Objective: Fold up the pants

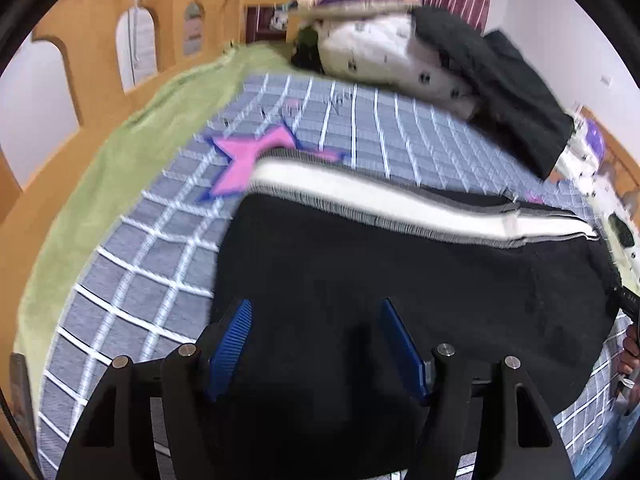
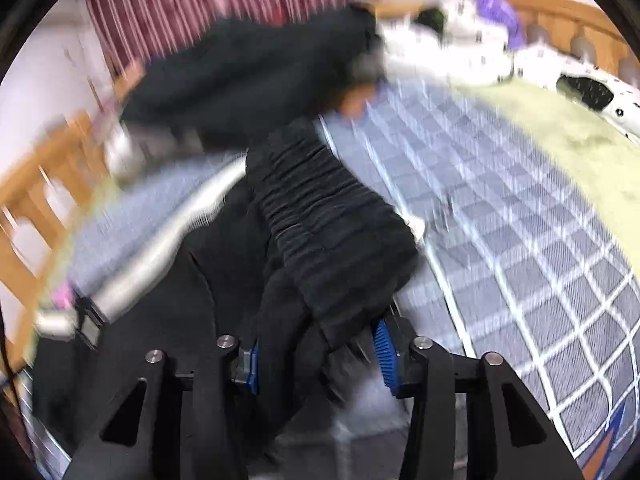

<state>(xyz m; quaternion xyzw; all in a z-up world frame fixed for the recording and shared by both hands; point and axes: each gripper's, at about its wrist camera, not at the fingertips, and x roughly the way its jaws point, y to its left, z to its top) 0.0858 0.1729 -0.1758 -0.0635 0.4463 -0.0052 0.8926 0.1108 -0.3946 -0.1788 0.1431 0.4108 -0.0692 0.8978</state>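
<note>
Black pants (image 1: pixel 400 280) with a white and grey side stripe (image 1: pixel 360 196) lie folded flat on the checked bed cover. My left gripper (image 1: pixel 316 306) hovers low over their near edge, open, its blue pads (image 1: pixel 234 344) wide apart and nothing pinched. In the right wrist view the ribbed black waistband (image 2: pixel 320 216) runs away from me, and its near end bunches between the pads of my right gripper (image 2: pixel 318 344). Those pads (image 2: pixel 385 354) stand apart and do not visibly clamp the cloth; blur hides any contact. The right gripper's tip also shows at the pants' right edge (image 1: pixel 628 304).
A grey checked cover (image 1: pixel 160 260) with a pink star lies over a green sheet (image 1: pixel 132 132). Pillows and dark clothes (image 1: pixel 500 80) are piled at the bed's far end. A wooden bed rail (image 1: pixel 100 40) stands on the left. A person's hand (image 1: pixel 632 352) shows at the right.
</note>
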